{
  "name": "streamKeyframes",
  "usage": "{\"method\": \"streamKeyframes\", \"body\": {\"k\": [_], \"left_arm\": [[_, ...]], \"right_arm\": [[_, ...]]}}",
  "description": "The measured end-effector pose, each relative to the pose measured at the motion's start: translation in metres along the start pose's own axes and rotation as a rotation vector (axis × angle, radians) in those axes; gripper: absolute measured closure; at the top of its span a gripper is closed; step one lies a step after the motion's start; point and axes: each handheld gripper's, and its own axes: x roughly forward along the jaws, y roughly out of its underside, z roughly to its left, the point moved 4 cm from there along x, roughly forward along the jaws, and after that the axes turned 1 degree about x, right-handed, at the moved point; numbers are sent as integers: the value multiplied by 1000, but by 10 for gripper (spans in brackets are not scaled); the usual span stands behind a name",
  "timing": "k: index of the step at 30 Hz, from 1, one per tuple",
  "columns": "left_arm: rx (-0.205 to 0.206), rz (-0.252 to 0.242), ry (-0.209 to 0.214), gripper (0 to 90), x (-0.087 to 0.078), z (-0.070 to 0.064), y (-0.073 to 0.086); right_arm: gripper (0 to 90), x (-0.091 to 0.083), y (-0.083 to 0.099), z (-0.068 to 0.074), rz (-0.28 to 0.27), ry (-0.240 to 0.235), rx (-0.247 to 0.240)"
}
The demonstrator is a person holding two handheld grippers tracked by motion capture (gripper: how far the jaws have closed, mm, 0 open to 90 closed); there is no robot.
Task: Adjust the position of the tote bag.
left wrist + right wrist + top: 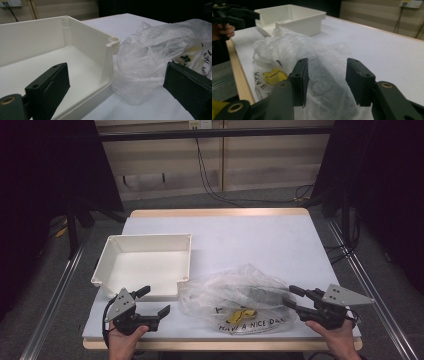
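Observation:
A crumpled clear plastic bag [235, 297] [155, 55] [312, 62] with black lettering and a yellow print lies near the table's front edge. Left of it stands an empty white tray [145, 265] [85, 42] [294, 17]. My left gripper [155, 302] [117, 87] is open, held low at the tray's near right corner, one jaw over the tray's edge and the other beside the bag. My right gripper [290, 296] [327, 80] is open at the bag's right end, its jaws apart with the bag's plastic showing between them. Something dark lies inside the bag, blurred by the plastic.
The white table top [250, 235] stretches bare behind the bag and tray. Its wooden front edge [220, 345] runs just under my hands. Dark curtains and cables on the floor lie beyond the table.

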Motion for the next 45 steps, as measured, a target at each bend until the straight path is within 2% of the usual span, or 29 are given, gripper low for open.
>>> {"method": "streamKeyframes", "body": {"k": [1,2,3,5,7,8,14,16,17,18,19,20,23,24,25,26,30,31,33,35,38,42,43,45], "left_arm": [[0,0,0,68,0,0,0],[8,14,-5,70,1,-2,1],[8,14,-5,70,1,-2,1],[15,22,12,66,0,-4,1],[18,17,19,66,-1,-7,0],[7,16,33,66,-2,-9,-1],[5,12,24,66,-4,-5,0],[-9,1,37,66,-3,-6,0],[5,16,30,66,-4,-5,0],[6,17,30,66,-4,-4,0],[3,14,31,66,-3,-4,0],[-1,16,30,66,-3,-5,0],[16,14,23,69,-4,-5,-1],[9,16,39,69,-4,-6,-1],[9,16,39,68,-4,-6,-1],[-12,7,34,68,-5,-5,0],[-3,14,26,69,-6,-2,0],[-24,-12,43,69,-7,-2,-1],[-32,-14,40,72,-7,-1,-1],[-26,-5,31,72,-9,-1,-1],[-16,-6,27,72,-9,-1,-1],[-19,-3,33,71,-8,-3,-1],[-12,-3,34,71,-8,-3,-2],[-9,0,32,71,-8,-3,-2]], "right_arm": [[539,0,0,0,0,0,0],[562,8,-2,5,23,-35,-8],[562,8,-2,5,23,-35,-8],[592,18,-6,12,52,-90,-18],[599,20,-8,13,57,-98,-24],[607,27,-12,18,70,-124,-26],[611,42,-24,27,91,-184,-39],[610,45,-26,28,97,-193,-39],[610,49,-28,29,101,-204,-41],[614,59,-31,32,127,-223,-48],[614,59,-31,32,127,-223,-48],[620,68,-34,35,146,-245,-49],[616,75,-37,37,154,-257,-59],[591,84,-42,40,175,-287,-54],[591,84,-42,40,175,-287,-54],[579,92,-46,42,197,-299,-65],[577,108,-50,45,229,-316,-79],[575,117,-53,46,240,-324,-93],[575,126,-56,48,252,-339,-101],[575,130,-58,49,258,-352,-102],[576,146,-64,55,306,-377,-130],[571,157,-66,55,332,-383,-139],[566,165,-68,56,351,-394,-134],[561,167,-69,56,354,-395,-137]]}}
